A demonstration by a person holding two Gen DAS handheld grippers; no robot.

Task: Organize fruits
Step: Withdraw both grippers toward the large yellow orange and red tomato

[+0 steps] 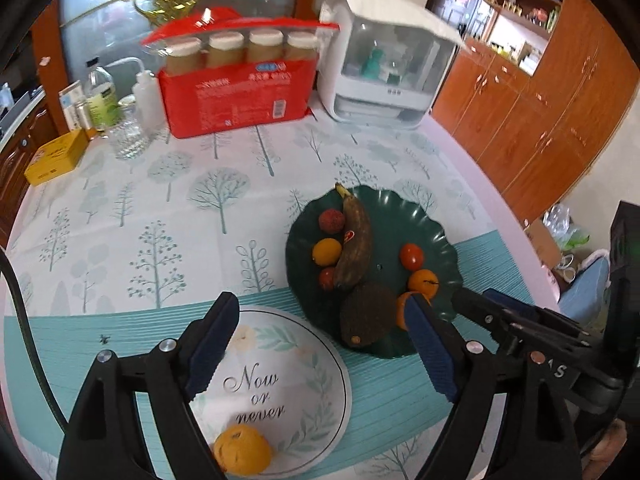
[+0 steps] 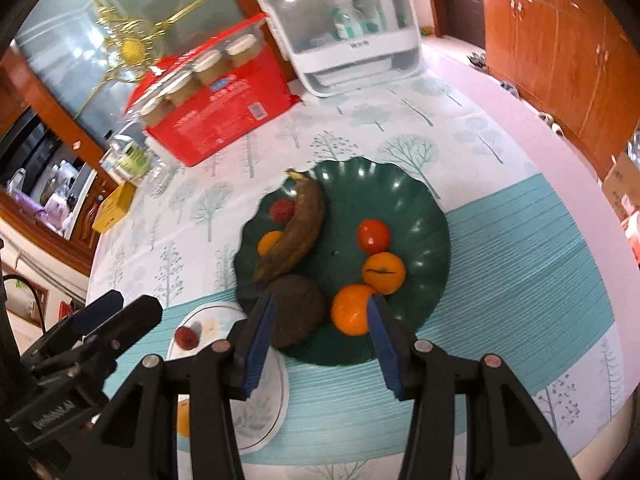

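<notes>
A dark green scalloped plate [image 1: 416, 216] [image 2: 420, 200] holds a brown banana [image 1: 356, 240] [image 2: 298, 228], a dark avocado [image 1: 366, 314] [image 2: 296, 310], tangerines [image 2: 352, 308], a tomato [image 2: 374, 236] and small red fruits. A white printed plate [image 1: 320, 360] holds one orange [image 1: 242, 454]; in the right wrist view a small red fruit [image 2: 187, 337] also lies on it. My left gripper [image 1: 320, 344] is open and empty above the white plate. My right gripper [image 2: 320, 340] is open and empty above the green plate's near edge, over the avocado and a tangerine.
At the table's far side stand a red pack of jars [image 1: 236, 96], a white appliance [image 1: 384, 60], bottles [image 1: 100, 96], a glass [image 1: 128, 136] and a yellow box [image 1: 56, 156]. Wooden cabinets [image 1: 540, 100] stand to the right.
</notes>
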